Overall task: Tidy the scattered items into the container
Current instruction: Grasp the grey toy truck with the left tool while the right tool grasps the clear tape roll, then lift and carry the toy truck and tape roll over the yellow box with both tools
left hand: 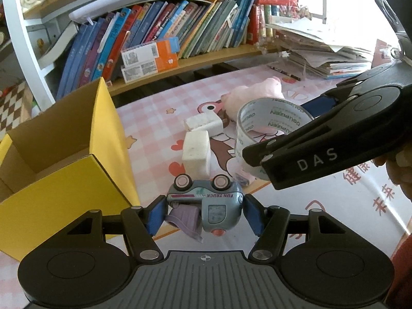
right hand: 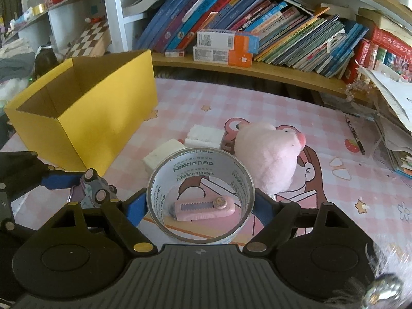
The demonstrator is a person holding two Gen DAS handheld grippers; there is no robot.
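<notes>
Left gripper [left hand: 204, 212] clamped across a small grey-blue plastic toy truck [left hand: 206, 200], lower centre of the left wrist view, truck upside down with wheels up. Rigid, light, rounded shell; looks slippery, so I'd keep the pads on the flat sides, not the wheels.

Right gripper [right hand: 199, 206] holds a clear packing-tape roll [right hand: 200, 195] across its outer rim, lower centre of the right wrist view. Stiff ring, moderately heavy, probably won't crush.

Open yellow cardboard box [right hand: 85, 118] sits upper left.

Pink utility knife [right hand: 203, 208] visible through the ring, on the mat [right hand: 334, 206]. Pink plush toy [right hand: 267, 154] and white foam blocks [right hand: 204, 135] mid-frame: soft, light.
</notes>
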